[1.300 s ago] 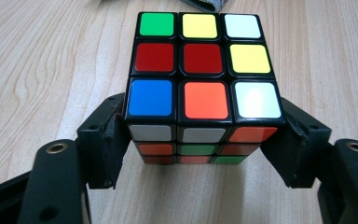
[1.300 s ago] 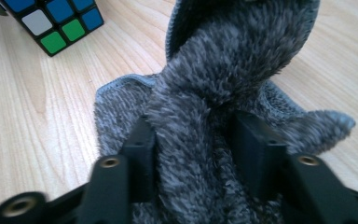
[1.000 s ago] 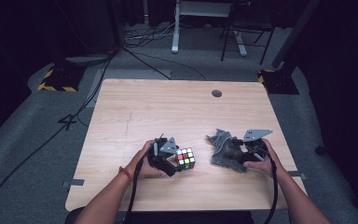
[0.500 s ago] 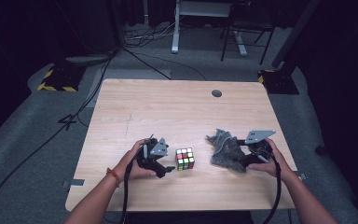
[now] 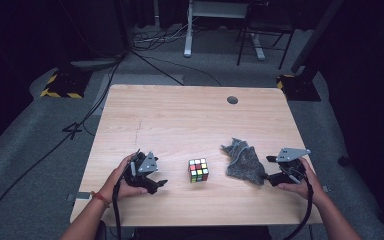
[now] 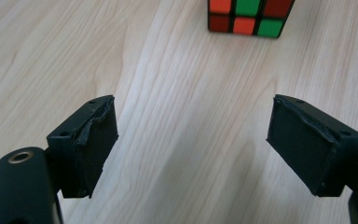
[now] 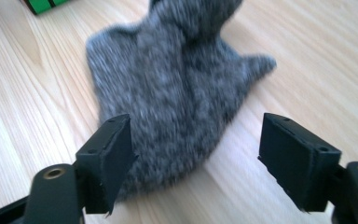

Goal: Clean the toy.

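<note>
**Inspector:** Report both grippers and the work.

**Operator:** My left gripper is spread wide with nothing between its jaws, resting on the bench well short of the Rubik's cube. My right gripper is also wide open and empty, its jaws straddling the near edge of the grey knitted cloth without closing on it.

**Inspector:** Where does the cloth lie, and which way does it run?

**Operator:** Just right of the cube, crumpled flat on the bench. Its long axis runs away from my right gripper, narrowing to a point at the far end.

**Inspector:** Handling?

**Operator:** I judge it light, soft and limp; it will sag and bunch. I would pinch the thick near hem. The cube looks rigid and smooth-faced; grip opposite flat faces.
</note>
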`<state>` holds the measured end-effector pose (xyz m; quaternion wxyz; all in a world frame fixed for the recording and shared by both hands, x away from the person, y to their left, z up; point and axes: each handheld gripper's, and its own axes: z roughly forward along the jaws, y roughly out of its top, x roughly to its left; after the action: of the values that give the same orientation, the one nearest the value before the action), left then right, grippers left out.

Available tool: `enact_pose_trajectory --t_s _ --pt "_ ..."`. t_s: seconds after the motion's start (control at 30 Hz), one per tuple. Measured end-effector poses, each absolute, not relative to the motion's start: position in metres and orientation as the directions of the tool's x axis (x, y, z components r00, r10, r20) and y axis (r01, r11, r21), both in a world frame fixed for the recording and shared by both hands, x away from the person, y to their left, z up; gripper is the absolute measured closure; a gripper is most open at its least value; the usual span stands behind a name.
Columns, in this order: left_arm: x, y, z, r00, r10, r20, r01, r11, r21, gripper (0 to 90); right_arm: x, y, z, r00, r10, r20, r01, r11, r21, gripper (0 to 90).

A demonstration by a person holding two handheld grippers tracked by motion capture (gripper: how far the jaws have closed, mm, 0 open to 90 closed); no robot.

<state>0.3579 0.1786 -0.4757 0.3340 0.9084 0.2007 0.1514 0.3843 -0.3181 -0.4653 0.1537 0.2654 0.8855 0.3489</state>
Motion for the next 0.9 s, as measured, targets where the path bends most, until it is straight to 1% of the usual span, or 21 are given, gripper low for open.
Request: enact_pose_trajectory --t_s 0.23,0.43,0.67,0.77,0.8,0.83,0.9 --pt "0.354 0.208 -0.480 0.842 0.530 0.098 0.323 -0.642 0.695 17.8 0.370 -0.336 -0.474 -0.791 0.604 -0.092 0.375 0.598 0.708 25.1" --pt "0.352 0.225 -0.487 0.822 0.565 0.069 0.375 -0.629 0.681 17.7 0.361 -0.356 -0.485 -0.755 0.653 -0.055 0.427 0.554 0.715 25.1" --pt "0.351 0.235 -0.493 0.810 0.585 0.035 0.414 -0.613 0.673 17.5 0.352 -0.382 -0.498 -0.682 0.731 -0.029 0.494 0.489 0.720 23.7" --pt "0.349 0.240 -0.497 0.801 0.599 -0.006 0.448 -0.592 0.670 17.5 0.350 -0.391 -0.502 -0.657 0.754 0.000 0.509 0.443 0.738 23.2" --pt "0.348 0.241 -0.499 0.797 0.603 -0.008 0.457 -0.596 0.660 17.5 0.349 -0.393 -0.502 -0.646 0.764 0.002 0.513 0.432 0.742 23.2" --pt "0.347 0.243 -0.502 0.790 0.612 -0.024 0.463 -0.571 0.678 17.1 0.349 -0.393 -0.503 -0.635 0.772 0.003 0.517 0.423 0.744 23.2" --pt "0.346 0.243 -0.504 0.785 0.619 -0.019 0.457 -0.559 0.692 17.0 0.349 -0.393 -0.503 -0.627 0.779 -0.003 0.519 0.421 0.743 22.6"
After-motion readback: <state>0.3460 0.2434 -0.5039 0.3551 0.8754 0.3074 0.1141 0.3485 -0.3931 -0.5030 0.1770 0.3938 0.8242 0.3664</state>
